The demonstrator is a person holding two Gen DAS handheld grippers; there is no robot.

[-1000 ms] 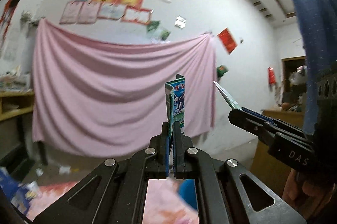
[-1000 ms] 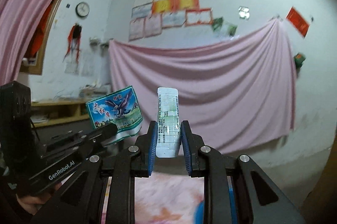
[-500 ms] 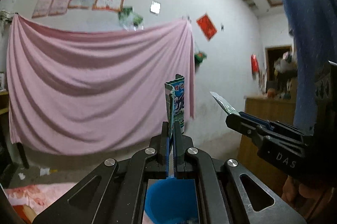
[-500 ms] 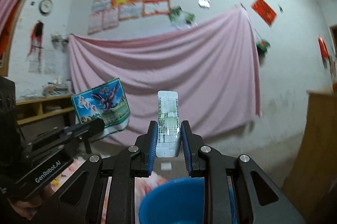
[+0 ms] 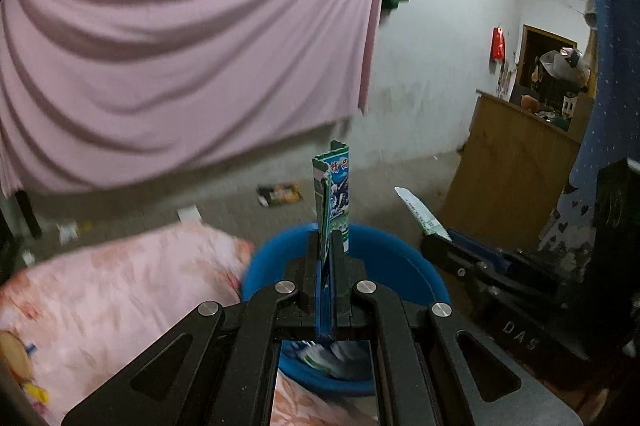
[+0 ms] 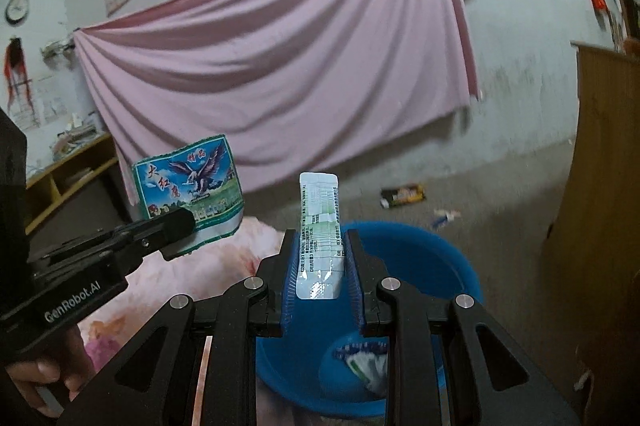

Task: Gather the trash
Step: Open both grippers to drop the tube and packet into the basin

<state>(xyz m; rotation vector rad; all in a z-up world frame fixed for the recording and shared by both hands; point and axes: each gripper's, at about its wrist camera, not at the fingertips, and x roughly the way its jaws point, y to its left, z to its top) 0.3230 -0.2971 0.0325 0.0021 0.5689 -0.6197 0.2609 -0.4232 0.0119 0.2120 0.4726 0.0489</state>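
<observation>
In your left view, the left gripper pinches the eagle wrapper upright above the blue basin. In your right view, the right gripper clamps a white sachet over that basin, where a crumpled wrapper lies.

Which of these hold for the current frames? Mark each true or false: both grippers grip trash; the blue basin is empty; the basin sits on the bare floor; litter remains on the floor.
1. Both grippers grip trash. True: the left gripper pinches an eagle-print wrapper; the right gripper clamps a white sachet.
2. The blue basin is empty. False: crumpled packaging lies inside.
3. The basin sits on the bare floor. False: it rests on a pink floral cover.
4. Litter remains on the floor. True: a dark wrapper lies beyond the basin.
</observation>
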